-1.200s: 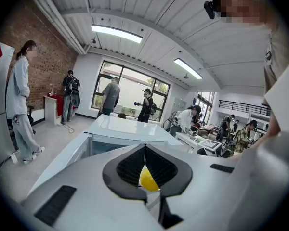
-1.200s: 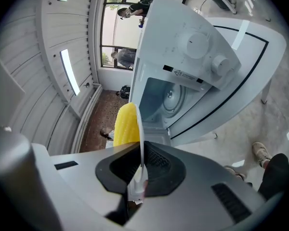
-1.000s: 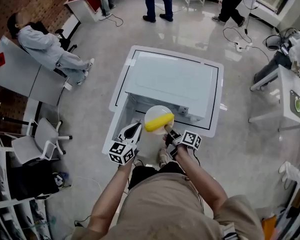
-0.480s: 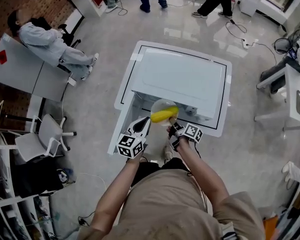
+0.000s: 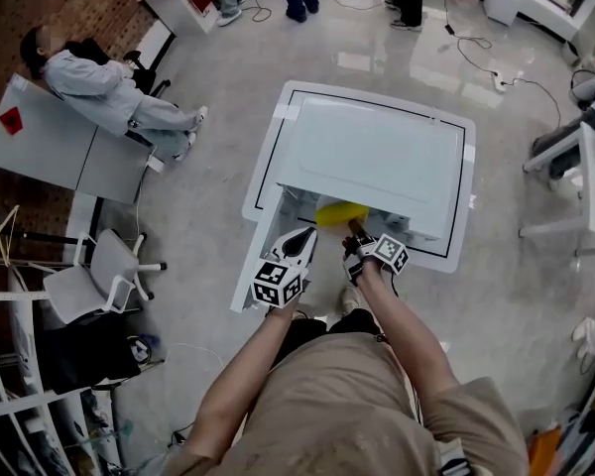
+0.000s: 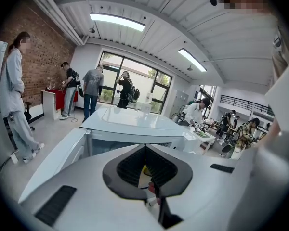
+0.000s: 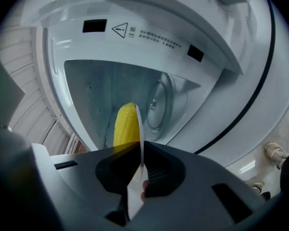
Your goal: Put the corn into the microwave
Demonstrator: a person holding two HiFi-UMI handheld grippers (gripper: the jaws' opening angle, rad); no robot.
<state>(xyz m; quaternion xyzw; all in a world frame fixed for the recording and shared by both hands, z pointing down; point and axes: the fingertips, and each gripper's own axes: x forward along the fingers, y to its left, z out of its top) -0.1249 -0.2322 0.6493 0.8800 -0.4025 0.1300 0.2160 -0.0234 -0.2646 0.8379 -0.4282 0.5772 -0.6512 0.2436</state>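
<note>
Right gripper: jaws clenched on the rim of a thin white plate, which is seen edge-on between the pads in the right gripper view. The corn lies on the plate just ahead of the fingertips, on the plate's upper face. It sits at the mouth of the open microwave, partly under the front edge of the oven's top. Beyond the jaws the cavity and its glass turntable fill the right gripper view, the turntable below the plate.

Left gripper: jaws pressed together with nothing between them. It is beside the right gripper, apart from it, and points at the same opening. The door stands open to its left.
</note>
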